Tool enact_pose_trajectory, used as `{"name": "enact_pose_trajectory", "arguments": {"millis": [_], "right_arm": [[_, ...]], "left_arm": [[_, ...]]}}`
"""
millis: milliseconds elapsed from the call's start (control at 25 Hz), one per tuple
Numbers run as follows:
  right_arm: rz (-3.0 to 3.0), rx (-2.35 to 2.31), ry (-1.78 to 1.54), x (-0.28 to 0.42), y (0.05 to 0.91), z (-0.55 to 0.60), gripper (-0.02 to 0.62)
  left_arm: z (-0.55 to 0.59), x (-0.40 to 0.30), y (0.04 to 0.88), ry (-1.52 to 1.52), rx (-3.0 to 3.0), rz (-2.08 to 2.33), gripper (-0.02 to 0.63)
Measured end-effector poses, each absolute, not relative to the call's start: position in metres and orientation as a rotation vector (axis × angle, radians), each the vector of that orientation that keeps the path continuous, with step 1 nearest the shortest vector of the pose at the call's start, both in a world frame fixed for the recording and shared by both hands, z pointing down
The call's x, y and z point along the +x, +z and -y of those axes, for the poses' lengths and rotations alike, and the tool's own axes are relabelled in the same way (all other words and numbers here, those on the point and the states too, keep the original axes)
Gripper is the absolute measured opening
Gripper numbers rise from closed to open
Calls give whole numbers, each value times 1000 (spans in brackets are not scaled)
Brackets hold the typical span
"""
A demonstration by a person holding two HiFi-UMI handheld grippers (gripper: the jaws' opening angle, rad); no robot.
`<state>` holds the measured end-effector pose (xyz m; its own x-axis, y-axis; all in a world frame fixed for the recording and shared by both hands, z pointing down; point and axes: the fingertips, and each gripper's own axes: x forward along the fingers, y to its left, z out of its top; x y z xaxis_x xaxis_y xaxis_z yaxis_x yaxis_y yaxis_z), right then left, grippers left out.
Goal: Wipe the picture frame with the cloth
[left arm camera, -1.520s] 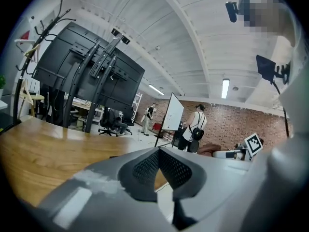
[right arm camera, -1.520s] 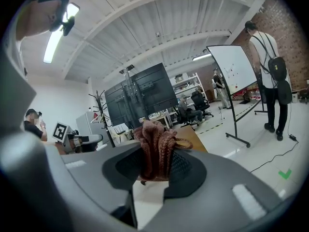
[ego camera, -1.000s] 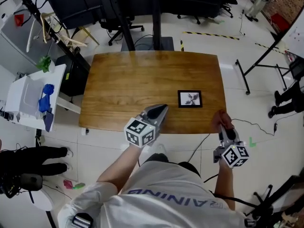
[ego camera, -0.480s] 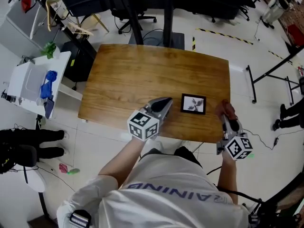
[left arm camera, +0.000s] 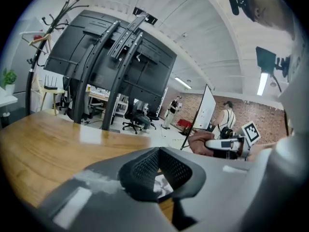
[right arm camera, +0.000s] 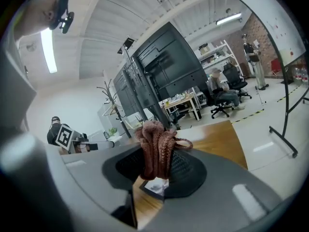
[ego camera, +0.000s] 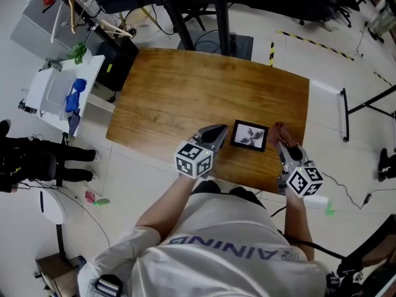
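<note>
Right tongs [ego camera: 283, 145], pinching the cloth [ego camera: 283, 131], sit just right of the picture frame [ego camera: 249, 135]; left tongs [ego camera: 218, 132], pressed together, just left.

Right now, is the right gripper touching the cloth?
Touching: the right gripper has the cloth pinched between its jaws, plain in the right gripper view.
</note>
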<state>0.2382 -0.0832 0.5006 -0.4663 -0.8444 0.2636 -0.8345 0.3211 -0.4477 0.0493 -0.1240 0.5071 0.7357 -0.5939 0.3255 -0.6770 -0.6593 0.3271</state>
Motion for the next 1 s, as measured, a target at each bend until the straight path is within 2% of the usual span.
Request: {"name": "enact_pose_trajectory", "arguments": {"millis": [360, 1000], "right_arm": [[-2571, -1605, -968, 221, 529, 93, 117], [-2633, -1536, -1089, 190, 560, 119, 117]], "left_arm": [[111, 68, 627, 555, 2409, 832, 6], [103, 76, 692, 770, 2336, 769, 6]]}}
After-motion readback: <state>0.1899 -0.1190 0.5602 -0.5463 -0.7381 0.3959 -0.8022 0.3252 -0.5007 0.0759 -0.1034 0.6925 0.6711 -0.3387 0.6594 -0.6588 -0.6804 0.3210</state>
